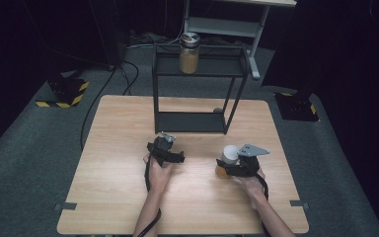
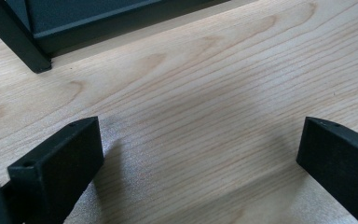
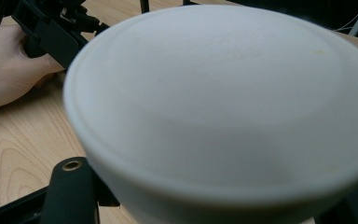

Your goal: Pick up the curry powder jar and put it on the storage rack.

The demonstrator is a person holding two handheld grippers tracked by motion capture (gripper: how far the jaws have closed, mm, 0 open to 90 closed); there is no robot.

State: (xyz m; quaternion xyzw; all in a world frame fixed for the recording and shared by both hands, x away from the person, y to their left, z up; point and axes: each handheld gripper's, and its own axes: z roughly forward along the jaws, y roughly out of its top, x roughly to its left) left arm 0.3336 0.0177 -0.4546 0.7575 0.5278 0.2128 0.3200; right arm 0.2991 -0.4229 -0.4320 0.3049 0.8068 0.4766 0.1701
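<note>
White lid (image 3: 223, 102) right up against the right gripper view: smooth, matte, round, slightly domed top, soft rounded edge. It caps a small jar (image 1: 225, 163) standing upright on the table (image 1: 113, 197), long axis vertical, lid up, amber contents showing below the lid in the high view. The jar is on the right front part of the table, well apart from the rack.

Right gripper (image 1: 234, 169) is clenched on the jar from the person's side, black jaws either side of the body just under the lid, grey three-cornered plate on top. Right hand (image 1: 250, 185) is behind it, forearm coming in from the bottom edge.

Left gripper (image 1: 165, 148) is released, jaws spread wide with bare wood between them in the left gripper view, nothing gripped. Jaw pads are blocky, matte black, finely textured. Left hand (image 1: 158, 173) wraps its body; it sits just in front of the rack's lower shelf.

Table is light wood, visible grain, rounded corners.

Rack (image 1: 197, 121) is black metal, thin square legs, two flat shelves, standing at the far middle of the table. A tall glass jar (image 1: 189, 53) with a metal clamp lid stands upright on the top shelf, filled with tan powder. Something small and round lies by the rack's right rear leg, too small to tell.

Floor is grey carpet.
</note>
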